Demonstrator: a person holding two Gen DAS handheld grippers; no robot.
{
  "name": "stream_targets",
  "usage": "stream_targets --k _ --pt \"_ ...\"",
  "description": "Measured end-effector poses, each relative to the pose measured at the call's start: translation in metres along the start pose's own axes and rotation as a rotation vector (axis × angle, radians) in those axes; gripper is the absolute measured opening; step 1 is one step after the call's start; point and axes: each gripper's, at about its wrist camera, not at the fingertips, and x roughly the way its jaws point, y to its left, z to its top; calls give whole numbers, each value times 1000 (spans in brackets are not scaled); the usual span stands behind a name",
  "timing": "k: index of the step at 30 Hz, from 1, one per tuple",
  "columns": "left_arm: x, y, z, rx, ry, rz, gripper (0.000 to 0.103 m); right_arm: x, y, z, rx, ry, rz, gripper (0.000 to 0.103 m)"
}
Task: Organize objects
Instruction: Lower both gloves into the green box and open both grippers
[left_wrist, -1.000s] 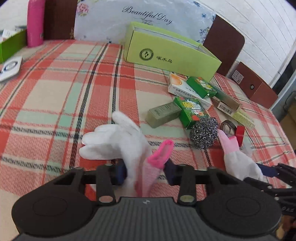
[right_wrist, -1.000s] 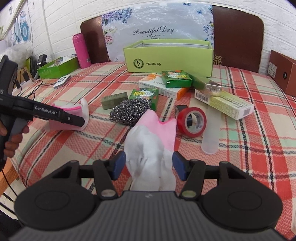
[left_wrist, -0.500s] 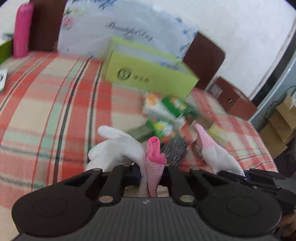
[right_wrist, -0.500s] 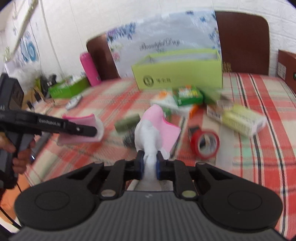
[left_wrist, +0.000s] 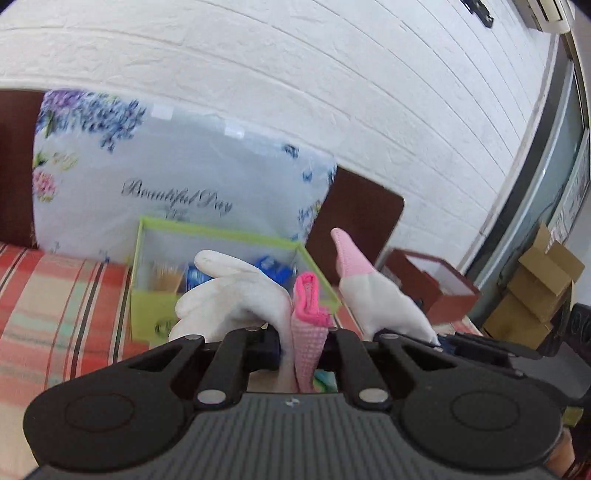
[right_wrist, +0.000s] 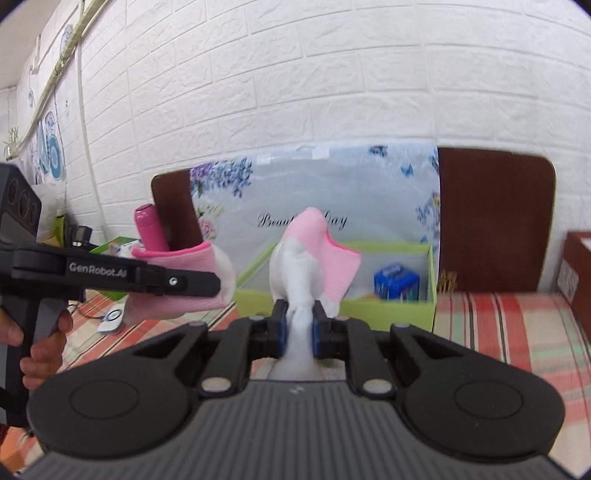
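left wrist view: the left gripper (left_wrist: 303, 338) is clenched on a white glove with a pink cuff (left_wrist: 236, 295), pinched at the bunched cuff end; the white fingers flop forward above the jaws
second glove, same view: the other white and pink glove (left_wrist: 373, 295) rises at the right, held by the right gripper, whose black fingers alone show, low and to the right
green box, same view: the open lime green box (left_wrist: 147, 295) sits right ahead on the plaid tablecloth (left_wrist: 55, 306), just beyond the glove tips, with blue packets inside
right wrist view: the right gripper (right_wrist: 298, 328) is clamped on its glove (right_wrist: 299, 273) at a narrow gathered neck of white fabric; the pink cuff flares up and to the right
left gripper, same view: it (right_wrist: 218, 284) reaches in from the left, its glove (right_wrist: 177, 280) draped on its far side
box, same view: the green box (right_wrist: 388, 310) stands behind the glove, its opening facing up
handling: both gloves look light, soft and limp, so they should sag and swing; i judge a pinch on gathered cloth holds better than one on a single loose layer
risk: a dangling finger may catch the box rim on the way in
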Motion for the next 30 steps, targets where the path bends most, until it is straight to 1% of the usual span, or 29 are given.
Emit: stream_targets --k 3,4,7,10,13,14,15,16,17,18,19,21,22,23,26,28,30 --pt "28 4 22 5 -49 36 8 36 -9 16 -52 -11 -40 13" --pt "39 5 29 13 -53 40 8 49 -12 20 -66 -13 -48 13" --pt "73 11 46 29 -40 61 8 91 -22 26 -130 -2 -94 13" --pt "105 26 56 14 -17 75 8 129 -35 27 -143 26 -93 13" --pt "127 41 59 10 -9 90 8 162 -45 27 -132 43 -93 13" --pt "132 45 58 14 -15 100 11 172 -49 25 -121 55 -88 14" --pt "138 49 57 20 -11 111 26 182 -52 23 -108 75 -74 15" --pt "143 54 54 19 6 125 39 192 -54 20 -104 97 -60 27" --pt "148 58 51 10 27 157 71 199 -55 15 -112 117 -68 52" --pt "150 62 48 2 33 196 82 204 -55 11 -128 126 -95 64" --pt "150 65 43 5 25 230 82 205 -54 7 -149 118 -120 76" --pt "149 70 37 36 25 245 83 202 -53 3 -176 98 -132 78" --pt "148 72 35 45 28 248 83 199 -53 2 -176 96 -135 82" --pt "146 73 35 43 31 255 83 196 -53 1 -173 92 -138 88" --pt "131 70 36 30 28 257 83 181 -48 5 -171 76 -156 99" --pt "116 60 38 30 4 240 83 163 -42 9 -174 46 -161 103" --pt "97 49 39 29 -22 231 83 140 -35 15 -177 10 -158 103"
